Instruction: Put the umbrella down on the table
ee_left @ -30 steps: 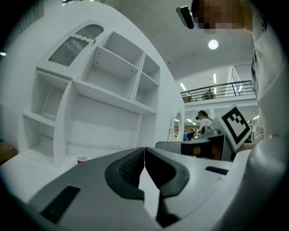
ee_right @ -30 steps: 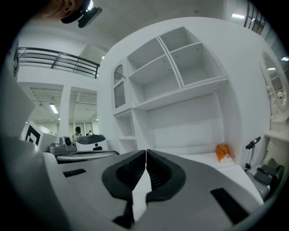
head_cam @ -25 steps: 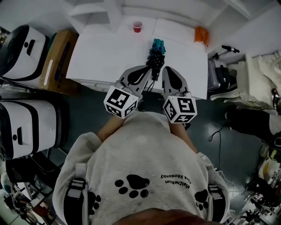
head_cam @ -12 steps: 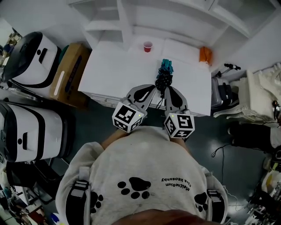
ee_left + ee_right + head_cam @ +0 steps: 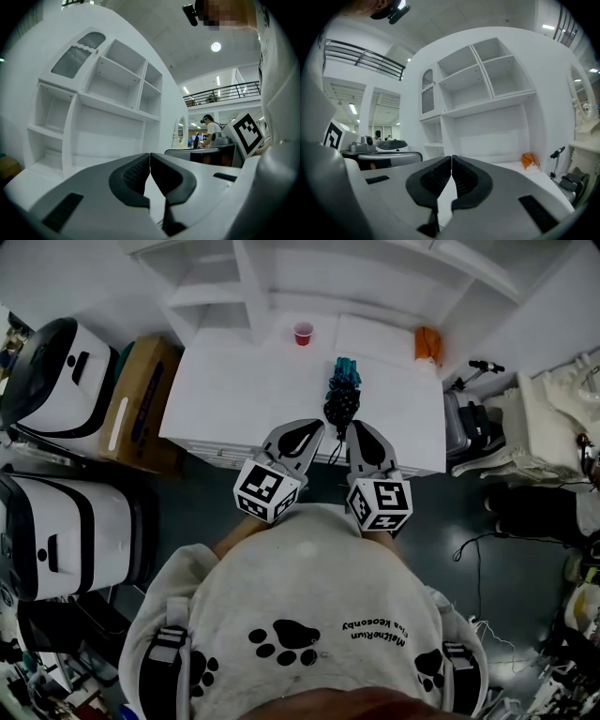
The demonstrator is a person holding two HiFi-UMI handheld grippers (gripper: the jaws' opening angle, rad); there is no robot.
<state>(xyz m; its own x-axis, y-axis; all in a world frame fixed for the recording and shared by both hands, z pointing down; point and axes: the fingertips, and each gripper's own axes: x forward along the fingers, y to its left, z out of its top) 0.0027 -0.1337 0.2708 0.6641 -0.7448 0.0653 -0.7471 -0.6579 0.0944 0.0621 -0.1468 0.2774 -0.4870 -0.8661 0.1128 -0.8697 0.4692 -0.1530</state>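
Looking down from the head view: folded umbrella [image 5: 341,395] lying on the white table [image 5: 234,390], close to the near edge, teal end toward 12 o'clock, dark bundle toward 6 o'clock. Left gripper [image 5: 317,425] at 7 o'clock of the umbrella and right gripper [image 5: 356,426] at 5 o'clock, both just beside its dark end and pointing toward 12 o'clock; cannot tell from up here whether either touches it. Red cup [image 5: 303,333] at 11 o'clock of the umbrella, near the far edge; orange thing [image 5: 427,343] at 2 o'clock, in the far corner. White shelves [image 5: 281,277] beyond the table at 12 o'clock, cardboard box [image 5: 141,395] off the table at 9 o'clock.

Turning to the left gripper view: left gripper [image 5: 149,161] with its jaws pressed together, nothing between the ribbed pads. White shelves [image 5: 108,103] filling 10 o'clock, marker cube [image 5: 247,133] of the other gripper at 3 o'clock. No sight of the umbrella.

Turning to the right gripper view: right gripper [image 5: 451,162] likewise closed tight, empty. White shelves [image 5: 487,89] at 1 o'clock, orange thing [image 5: 528,161] on the table at 3 o'clock. No sight of the umbrella here either.
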